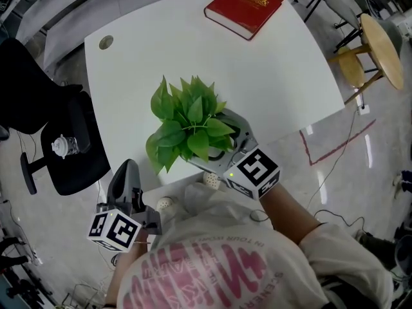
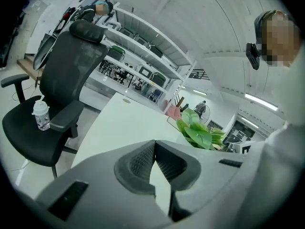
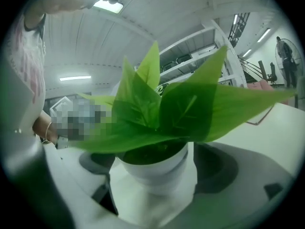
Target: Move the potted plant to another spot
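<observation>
The potted plant [image 1: 187,121], with broad green leaves, stands near the front edge of the white table [image 1: 193,50]. Its white pot [image 3: 153,170] sits between the jaws of my right gripper [image 3: 155,165], which stand wide apart. A gap shows between the pot and the right pad [image 3: 217,165], so the pads do not press on it. In the head view the right gripper [image 1: 235,137] reaches under the leaves from the right. My left gripper [image 1: 125,182] hovers off the table's front left corner, its jaws shut and holding nothing. In its own view its fingertips [image 2: 154,146] meet, with the plant [image 2: 198,132] off to the right.
A red book [image 1: 244,5] lies at the table's far edge. A black office chair [image 1: 64,140] with a small bottle [image 1: 64,145] on its seat stands to the left. To the right are a wooden stool [image 1: 380,47] and cables on the floor.
</observation>
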